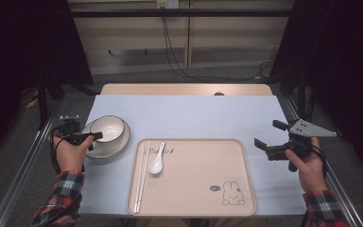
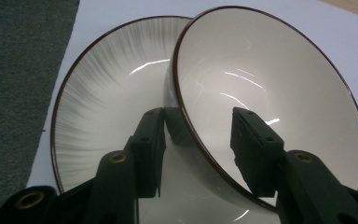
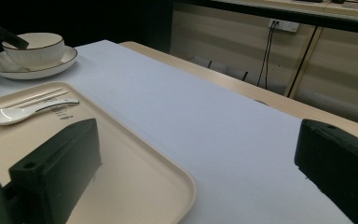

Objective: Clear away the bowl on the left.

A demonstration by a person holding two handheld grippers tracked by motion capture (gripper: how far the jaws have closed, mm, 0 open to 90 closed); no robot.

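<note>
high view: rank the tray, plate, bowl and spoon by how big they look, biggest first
1. tray
2. plate
3. bowl, sitting on the plate
4. spoon, lying in the tray

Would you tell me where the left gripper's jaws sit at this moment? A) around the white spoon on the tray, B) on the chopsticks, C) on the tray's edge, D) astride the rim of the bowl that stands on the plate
D: in the left gripper view the left gripper has one jaw outside and one inside the wall of the bowl, which stands on the plate.
</note>
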